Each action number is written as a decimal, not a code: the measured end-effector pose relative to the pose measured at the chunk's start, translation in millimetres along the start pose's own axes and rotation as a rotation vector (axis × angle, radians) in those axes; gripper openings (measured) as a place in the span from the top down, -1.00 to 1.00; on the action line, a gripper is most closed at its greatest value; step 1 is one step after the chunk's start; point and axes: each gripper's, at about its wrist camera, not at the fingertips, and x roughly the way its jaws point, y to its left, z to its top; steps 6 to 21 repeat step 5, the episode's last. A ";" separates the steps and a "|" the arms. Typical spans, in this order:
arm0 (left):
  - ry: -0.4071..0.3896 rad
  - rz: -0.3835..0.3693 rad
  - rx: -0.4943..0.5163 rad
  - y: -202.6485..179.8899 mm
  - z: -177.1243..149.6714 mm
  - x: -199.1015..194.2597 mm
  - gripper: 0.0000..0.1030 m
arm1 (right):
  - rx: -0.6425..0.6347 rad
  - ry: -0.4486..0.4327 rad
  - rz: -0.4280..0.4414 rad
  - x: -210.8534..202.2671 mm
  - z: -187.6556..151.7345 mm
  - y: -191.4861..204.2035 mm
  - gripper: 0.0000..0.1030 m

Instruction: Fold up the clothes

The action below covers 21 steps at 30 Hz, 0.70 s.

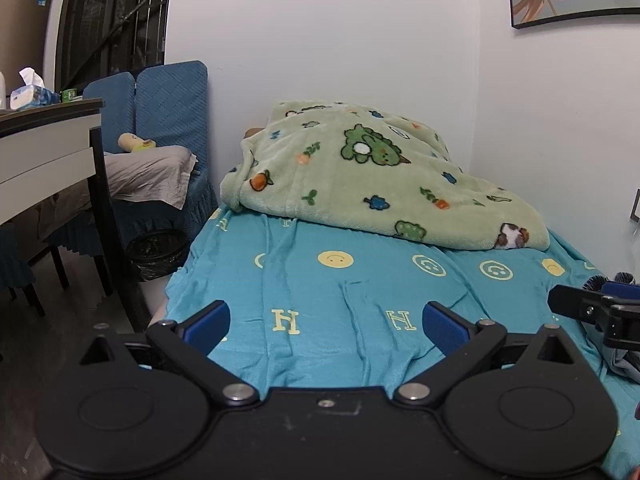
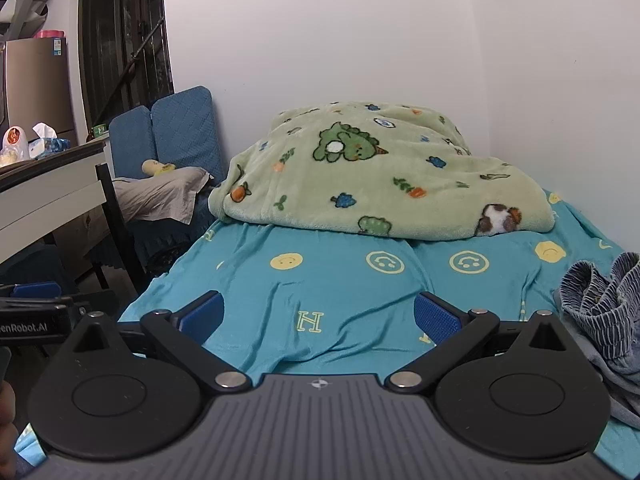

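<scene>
in the left wrist view, the left claw point(image 1: 326, 322) hovered over the bed's turquoise sheet point(image 1: 320, 296) with its blue-padded fingers point(image 1: 210, 326) spread wide and nothing between them. the sheet, printed with yellow smiley faces and letter h marks, lay wrinkled below. a green fleece blanket point(image 1: 372, 176) with dinosaur and carrot prints was heaped at the far end of the bed against the white wall. at the right edge the right claw point(image 1: 592, 312) showed from the side, and whether it was wide or narrow could not be told from here; a bit of grey-blue cloth lay just under it. to the left stood a counter point(image 1: 48, 136) carrying a tissue box point(image 1: 32, 94), with blue chairs point(image 1: 160, 112) behind it.

in the right wrist view, the right claw point(image 2: 318, 316) was likewise spread wide and empty above the sheet point(image 2: 320, 280). the striped blue-grey garment point(image 2: 604, 312) lay crumpled on the bed just beside its right finger, apart from the pads. the blanket point(image 2: 380, 176) sat beyond. part of the left claw point(image 2: 36, 312) showed at the left edge.
</scene>
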 end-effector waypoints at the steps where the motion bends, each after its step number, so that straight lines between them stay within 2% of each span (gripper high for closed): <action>1: 0.003 -0.002 0.000 -0.1 -0.3 0.5 -0.99 | 0.001 0.000 0.000 -0.1 -0.2 0.1 -1.00; 21: 0.002 0.000 0.004 -1.2 -0.8 0.4 -0.99 | 0.003 -0.001 -0.003 -0.9 -0.8 0.4 -1.00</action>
